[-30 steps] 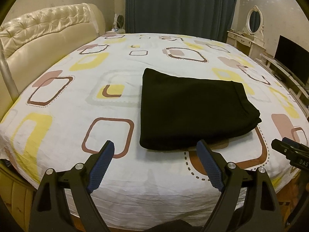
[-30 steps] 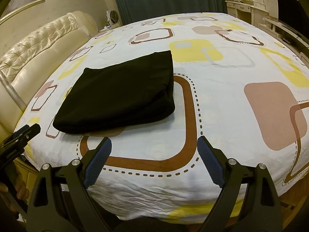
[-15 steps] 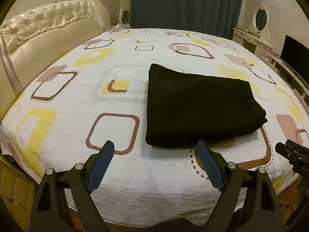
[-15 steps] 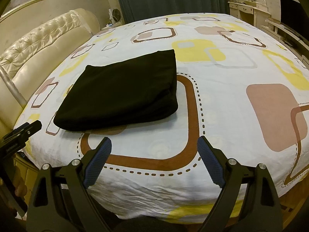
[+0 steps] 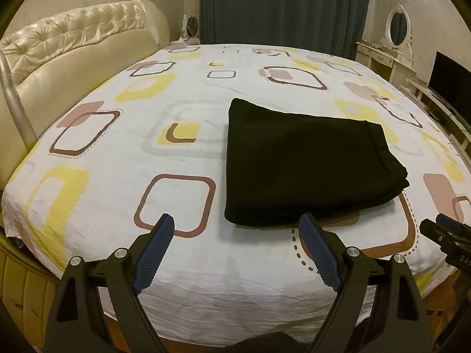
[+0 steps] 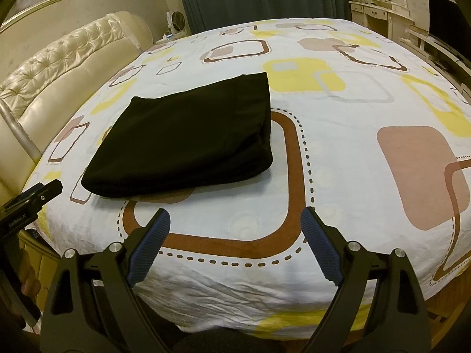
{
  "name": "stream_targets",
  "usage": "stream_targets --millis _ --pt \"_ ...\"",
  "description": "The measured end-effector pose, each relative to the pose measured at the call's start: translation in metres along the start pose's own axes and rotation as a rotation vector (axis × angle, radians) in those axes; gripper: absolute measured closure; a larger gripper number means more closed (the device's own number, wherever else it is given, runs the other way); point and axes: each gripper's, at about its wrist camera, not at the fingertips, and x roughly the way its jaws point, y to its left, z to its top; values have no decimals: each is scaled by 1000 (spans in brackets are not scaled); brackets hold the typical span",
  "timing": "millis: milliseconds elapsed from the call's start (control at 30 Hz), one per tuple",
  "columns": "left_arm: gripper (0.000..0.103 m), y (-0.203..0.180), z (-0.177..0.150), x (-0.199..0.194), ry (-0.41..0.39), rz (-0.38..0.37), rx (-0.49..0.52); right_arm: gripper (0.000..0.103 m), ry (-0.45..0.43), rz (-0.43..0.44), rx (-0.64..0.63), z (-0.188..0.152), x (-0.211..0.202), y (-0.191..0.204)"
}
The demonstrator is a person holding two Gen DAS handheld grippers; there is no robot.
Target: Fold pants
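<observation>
The black pants point(image 5: 306, 164) lie folded into a flat, thick rectangle on the patterned bedsheet point(image 5: 164, 206). In the right wrist view the pants point(image 6: 188, 144) sit left of centre. My left gripper point(image 5: 237, 223) is open and empty, held above the bed's near edge just short of the pants. My right gripper point(image 6: 235, 220) is open and empty, over the near edge to the right of the pants. Each gripper shows at the edge of the other's view: the right one point(image 5: 444, 235), the left one point(image 6: 32, 200).
A cream tufted headboard point(image 5: 73, 47) runs along the left side. Dark curtains point(image 5: 282, 8) hang behind the bed. A white dressing table with an oval mirror point(image 5: 394, 38) and a dark TV screen point(image 5: 450, 79) stand at the right.
Both grippers have drawn back slightly and shifted; the pants sit a little farther right in the left view. The pants themselves have not moved. Both grippers stay open.
</observation>
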Motion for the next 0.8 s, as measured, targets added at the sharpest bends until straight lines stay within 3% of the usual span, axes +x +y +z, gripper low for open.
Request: stream_targets --millis 800 --pt "17 -8 1 -4 0 -52 41 13 18 7 -12 -5 5 4"
